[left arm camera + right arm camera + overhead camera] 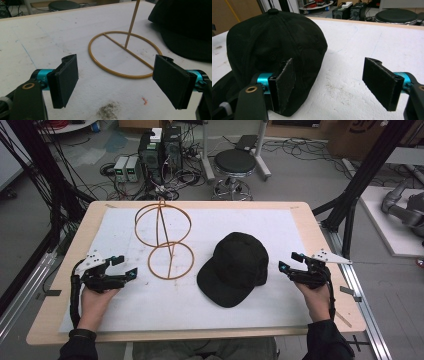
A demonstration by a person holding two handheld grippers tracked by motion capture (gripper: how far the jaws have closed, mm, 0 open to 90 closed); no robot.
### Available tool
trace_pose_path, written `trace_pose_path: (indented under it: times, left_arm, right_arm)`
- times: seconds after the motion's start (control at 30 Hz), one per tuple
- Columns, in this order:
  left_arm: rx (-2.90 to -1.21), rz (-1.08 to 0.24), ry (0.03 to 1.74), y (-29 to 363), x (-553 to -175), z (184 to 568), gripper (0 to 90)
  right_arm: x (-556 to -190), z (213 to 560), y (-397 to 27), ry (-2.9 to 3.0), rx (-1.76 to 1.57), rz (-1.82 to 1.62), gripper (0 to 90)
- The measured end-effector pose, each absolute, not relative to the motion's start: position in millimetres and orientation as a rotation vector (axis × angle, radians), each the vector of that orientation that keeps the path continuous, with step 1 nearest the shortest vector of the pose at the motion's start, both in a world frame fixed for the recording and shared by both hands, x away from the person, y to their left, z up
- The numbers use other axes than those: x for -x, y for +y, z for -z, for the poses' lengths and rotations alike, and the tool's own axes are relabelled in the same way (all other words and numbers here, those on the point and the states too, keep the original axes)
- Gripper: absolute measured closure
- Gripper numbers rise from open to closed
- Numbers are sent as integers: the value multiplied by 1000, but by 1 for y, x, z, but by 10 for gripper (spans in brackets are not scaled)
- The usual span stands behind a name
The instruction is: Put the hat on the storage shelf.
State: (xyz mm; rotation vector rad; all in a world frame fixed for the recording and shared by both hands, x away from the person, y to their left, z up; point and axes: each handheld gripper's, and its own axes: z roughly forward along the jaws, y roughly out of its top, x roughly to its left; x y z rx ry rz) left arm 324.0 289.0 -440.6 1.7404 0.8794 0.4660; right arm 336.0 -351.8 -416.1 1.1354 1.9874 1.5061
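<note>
Cap is lying center-right on the table beside the wire stand, both claws, left claw and right claw, gaping empty; left gripper view is framing the stand's ring, right gripper view the cap at left.

The cap is set on the white mat, just right of the wire stand, not touching it. The mat is laid over the table. The 2 grippers are kept at the sides: left gripper left of the stand, right gripper right of the cap.
</note>
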Motion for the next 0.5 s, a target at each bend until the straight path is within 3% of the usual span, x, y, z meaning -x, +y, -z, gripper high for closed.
trace_pose_path:
  times: [0.27,0.5]
  left_arm:
    - [-1752,-457,883,288,-324,441,208]
    - [-1754,-448,885,287,-324,441,209]
  right_arm:
    - [-339,419,-356,2055,-1110,-1558,306]
    - [-343,424,-350,2220,-999,-1574,408]
